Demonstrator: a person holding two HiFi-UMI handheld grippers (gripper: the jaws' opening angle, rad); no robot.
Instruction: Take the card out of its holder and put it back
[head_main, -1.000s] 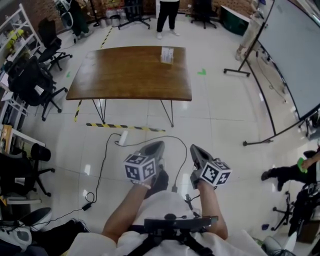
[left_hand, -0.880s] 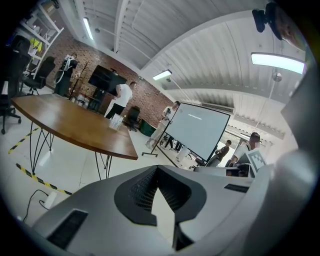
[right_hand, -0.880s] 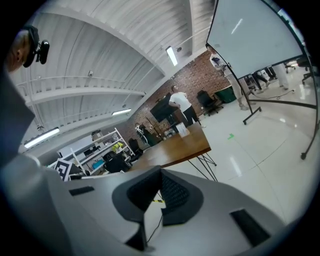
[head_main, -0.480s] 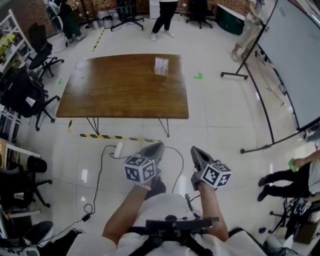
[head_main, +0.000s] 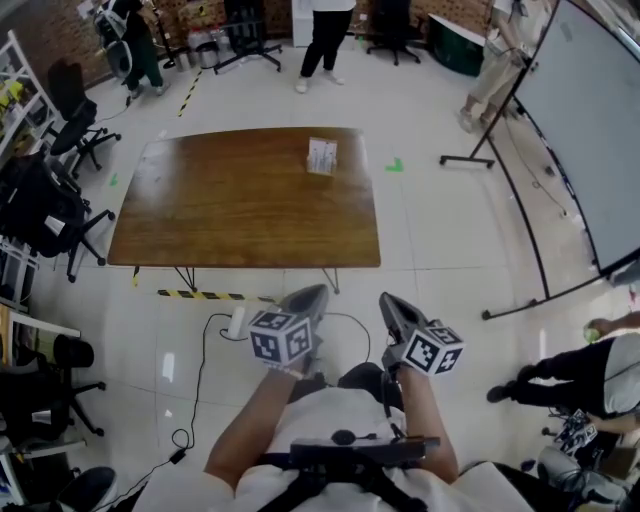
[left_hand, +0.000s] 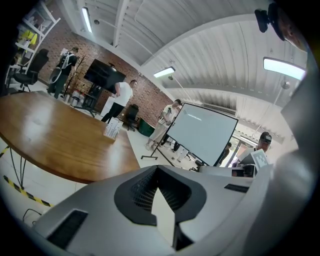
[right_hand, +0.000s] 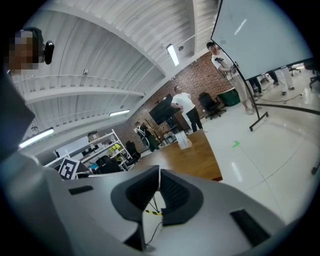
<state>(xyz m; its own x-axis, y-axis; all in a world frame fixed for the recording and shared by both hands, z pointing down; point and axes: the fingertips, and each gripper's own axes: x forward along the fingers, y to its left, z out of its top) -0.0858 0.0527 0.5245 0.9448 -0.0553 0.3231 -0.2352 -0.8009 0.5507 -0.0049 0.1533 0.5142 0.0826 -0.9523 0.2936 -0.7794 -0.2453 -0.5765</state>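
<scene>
**A:** What could go wrong from here?

**B:** I am not at the card (head_main: 322, 156) yet. It is well ahead of both tools, on the far part of the surface (head_main: 230, 210), near the far edge. From this side it is a long reach. If I lean over and bump it, I think it could tip, or slide off the back.

**A:** Anything else?

**B:** A cable (head_main: 198, 370) lies on the floor, just down and left of the left tool (head_main: 306, 297). A foot could catch on it while walking up.

**A:** How are the tools?

**B:** The left tool is closed tight, tip on tip, with nothing in it. The right tool (head_main: 390, 306) is just starting to open. I see only a thin crack between its jaws, and nothing in there. If it comes to the card that narrow, I think it will push the card and not grab it.

**A:** How does the card look?

**B:** Small, white and flat, standing up, with dark marks on it. It is too small for me to tell card from holder. It looks thin and light, so I guess a soft pinch on the top edge is best.
</scene>
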